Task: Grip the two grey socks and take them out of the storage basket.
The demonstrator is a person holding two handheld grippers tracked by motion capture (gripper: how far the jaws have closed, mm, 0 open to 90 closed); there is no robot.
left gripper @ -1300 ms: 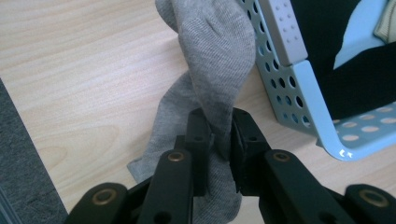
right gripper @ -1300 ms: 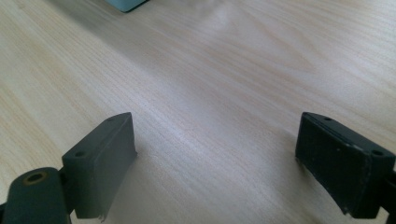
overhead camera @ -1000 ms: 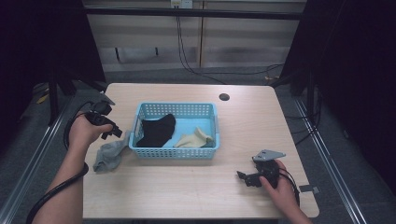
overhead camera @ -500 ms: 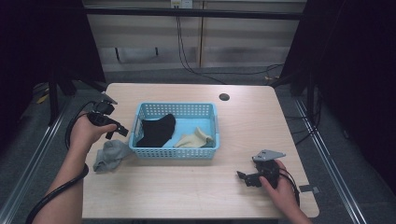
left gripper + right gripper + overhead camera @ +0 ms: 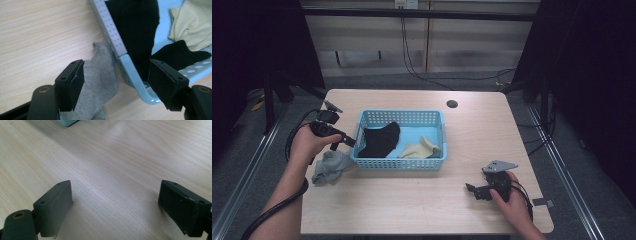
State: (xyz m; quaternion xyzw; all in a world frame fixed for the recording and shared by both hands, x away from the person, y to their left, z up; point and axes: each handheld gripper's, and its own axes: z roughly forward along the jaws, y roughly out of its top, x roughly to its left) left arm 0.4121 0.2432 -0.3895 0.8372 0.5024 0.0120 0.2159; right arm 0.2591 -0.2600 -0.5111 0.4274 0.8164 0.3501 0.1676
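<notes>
Hovering wide open, left gripper point(image 5: 343, 144) straddles blue basket point(image 5: 130, 72) corner, grey sock point(image 5: 100, 82) probably untouched; right gripper point(image 5: 473, 190) open, near-right.

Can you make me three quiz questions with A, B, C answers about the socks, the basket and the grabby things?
1. Where is the grey sock?
A. in the basket
B. on the table beside the basket
C. on the floor

2. What colour is the basket?
A. light blue
B. red
C. green

3. How are the left hand-held gripper's jaws?
A. shut on a sock
B. open, empty
C. shut, empty

Answers: 1 B, it lies on the wood against the basket's outer corner. 2 A, its walls are light blue. 3 B, the pads stand wide apart, gripping nothing.
</notes>
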